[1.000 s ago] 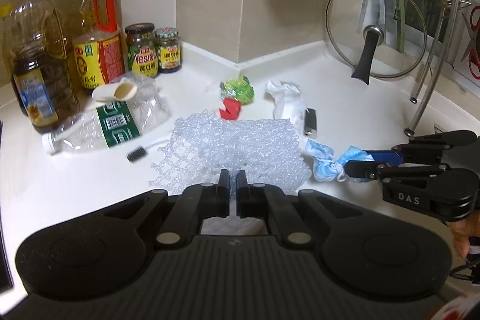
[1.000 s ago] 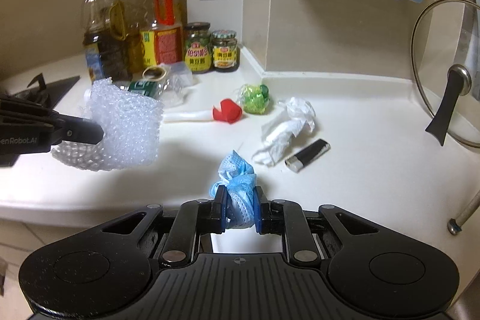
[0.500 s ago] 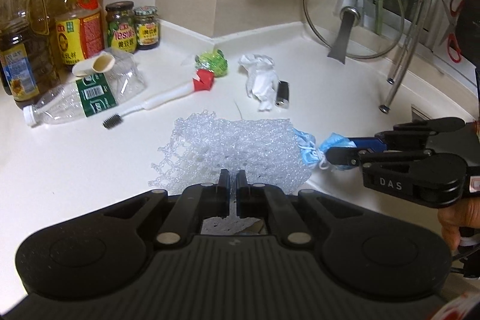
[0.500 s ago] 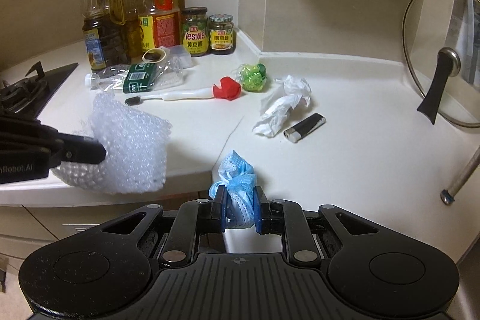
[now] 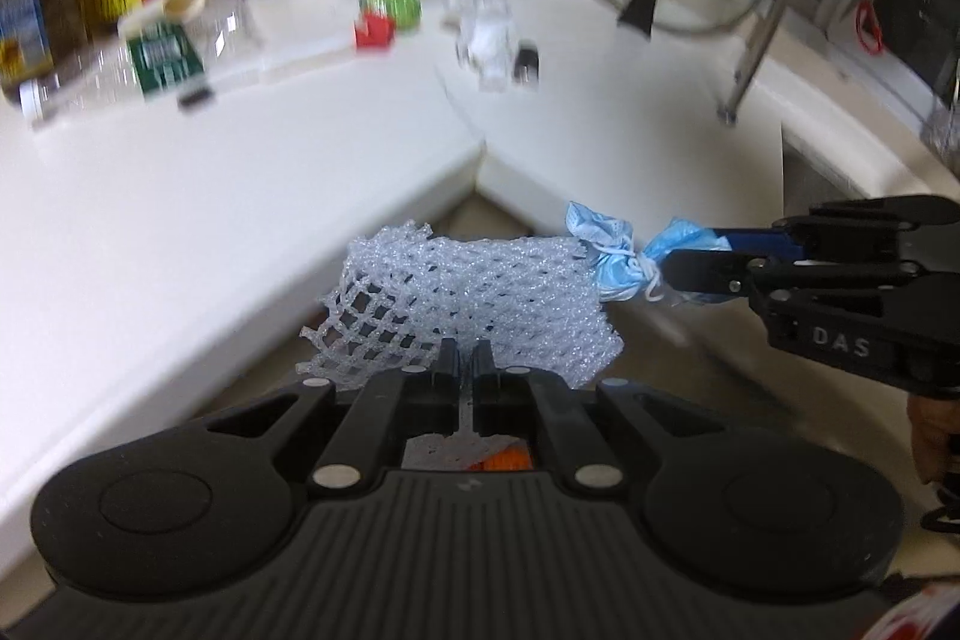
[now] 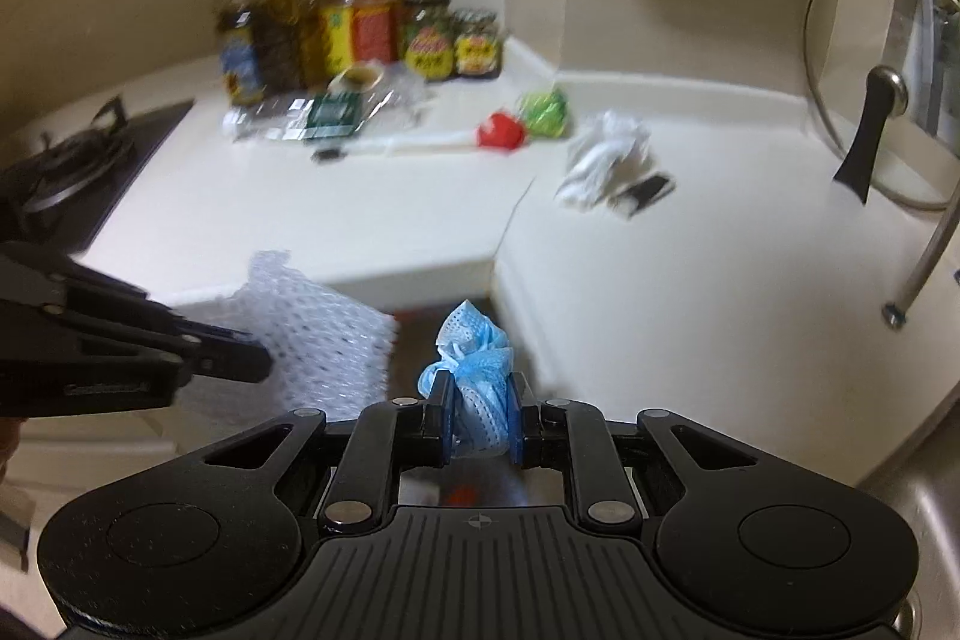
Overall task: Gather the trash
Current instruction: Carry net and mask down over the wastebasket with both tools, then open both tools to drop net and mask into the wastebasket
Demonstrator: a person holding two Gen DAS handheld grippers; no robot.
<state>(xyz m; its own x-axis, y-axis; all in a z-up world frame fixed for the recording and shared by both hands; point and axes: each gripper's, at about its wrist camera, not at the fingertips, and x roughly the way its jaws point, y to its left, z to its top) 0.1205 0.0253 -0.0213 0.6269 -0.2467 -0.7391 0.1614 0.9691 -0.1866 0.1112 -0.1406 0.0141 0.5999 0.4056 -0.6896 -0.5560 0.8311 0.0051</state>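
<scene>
My left gripper [image 5: 463, 349] is shut on a white foam net sleeve [image 5: 474, 298], which hangs past the inner corner of the white counter [image 5: 240, 196]. My right gripper [image 6: 478, 388] is shut on a crumpled blue face mask [image 6: 474, 358], also held off the counter edge. In the left wrist view the right gripper [image 5: 672, 262] holds the face mask [image 5: 612, 265] beside the net. In the right wrist view the left gripper [image 6: 258, 358] holds the net sleeve [image 6: 324, 340] at the left. On the counter lie a crumpled white tissue [image 6: 606, 157], a green wrapper [image 6: 543, 112], a crushed plastic bottle [image 6: 312, 112], a lighter [image 6: 645, 189] and a red-ended toothbrush [image 6: 456, 139].
Oil bottles [image 6: 336, 10] and jars [image 6: 453, 40] stand at the back wall. A glass lid [image 6: 882, 88] leans at the right beside a metal rack leg [image 6: 924, 256]. A gas hob [image 6: 66, 166] sits at the left. Something orange [image 5: 510, 460] shows below the left gripper.
Both grippers have drawn back from the counter and sunk, carrying the net and the mask out past the counter's inner corner. The items on the counter look farther away.
</scene>
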